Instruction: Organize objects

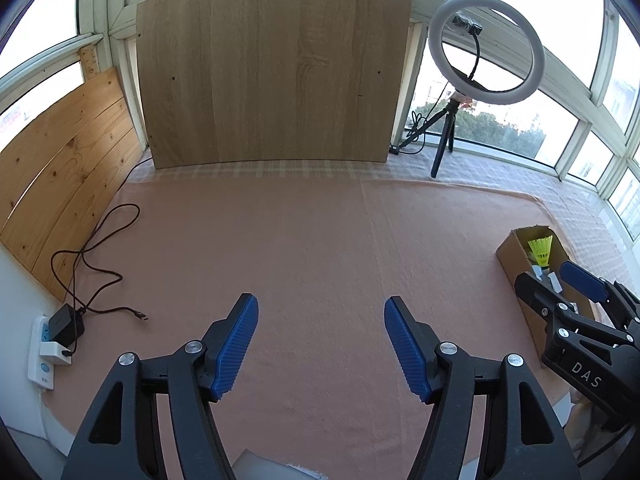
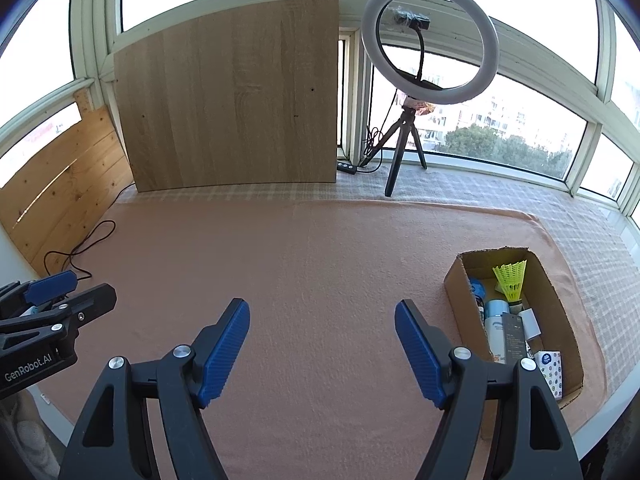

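Both claws, left claw [image 1: 321, 344] and right claw [image 2: 322, 350], hover released and empty over the pink-covered tabletop [image 2: 320, 248]. Near its right edge, the cardboard box [image 2: 460, 292] holds a light, fragile yellow shuttlecock [image 2: 511, 278], best pinched gently at its cork, and a probably slippery white tube [image 2: 495, 328].

The left gripper [image 1: 321, 344] sits at 6 o'clock with its blue jaws wide apart, and only pink cloth shows between them. The pink cloth [image 1: 304, 248] covers the worktop. At 3 o'clock a cardboard box [image 1: 516, 254] stands on the cloth with a yellow shuttlecock [image 1: 541, 250] inside. The right gripper [image 1: 560, 284] reaches over the box, partly hiding it. At 12 o'clock a big wooden board [image 1: 272, 72] stands up. A ring light [image 1: 486, 50] on a small tripod is at 1 o'clock. A dark cable [image 1: 96, 248] and a black plug [image 1: 66, 326] lie at 9 o'clock
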Motion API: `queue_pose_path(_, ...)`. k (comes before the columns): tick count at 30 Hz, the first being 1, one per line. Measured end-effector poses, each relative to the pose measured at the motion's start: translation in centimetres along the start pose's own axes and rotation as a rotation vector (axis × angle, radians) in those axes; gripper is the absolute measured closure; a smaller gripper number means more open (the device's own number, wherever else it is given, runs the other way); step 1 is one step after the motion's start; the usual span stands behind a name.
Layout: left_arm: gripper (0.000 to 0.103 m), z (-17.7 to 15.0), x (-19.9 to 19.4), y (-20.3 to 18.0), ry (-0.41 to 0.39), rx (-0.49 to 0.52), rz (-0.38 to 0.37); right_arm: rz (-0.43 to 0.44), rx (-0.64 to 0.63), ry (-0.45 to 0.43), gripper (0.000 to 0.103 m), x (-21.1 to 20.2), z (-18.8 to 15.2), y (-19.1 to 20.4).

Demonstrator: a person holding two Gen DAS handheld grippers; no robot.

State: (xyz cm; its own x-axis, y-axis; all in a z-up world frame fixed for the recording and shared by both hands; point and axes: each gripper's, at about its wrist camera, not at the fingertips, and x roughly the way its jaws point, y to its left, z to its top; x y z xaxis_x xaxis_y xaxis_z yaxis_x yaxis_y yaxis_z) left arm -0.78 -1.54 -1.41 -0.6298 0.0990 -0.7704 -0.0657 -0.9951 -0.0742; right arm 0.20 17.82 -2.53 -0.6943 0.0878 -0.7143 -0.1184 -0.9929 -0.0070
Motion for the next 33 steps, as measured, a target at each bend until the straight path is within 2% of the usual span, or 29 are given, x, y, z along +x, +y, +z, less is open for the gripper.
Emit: queue_pose_path(33,0.031,-0.03,0.13,0.39,0.001,-0.010,0.002,-0.004,0.009,0.004,0.031,-0.06,-0.24,-0.44)
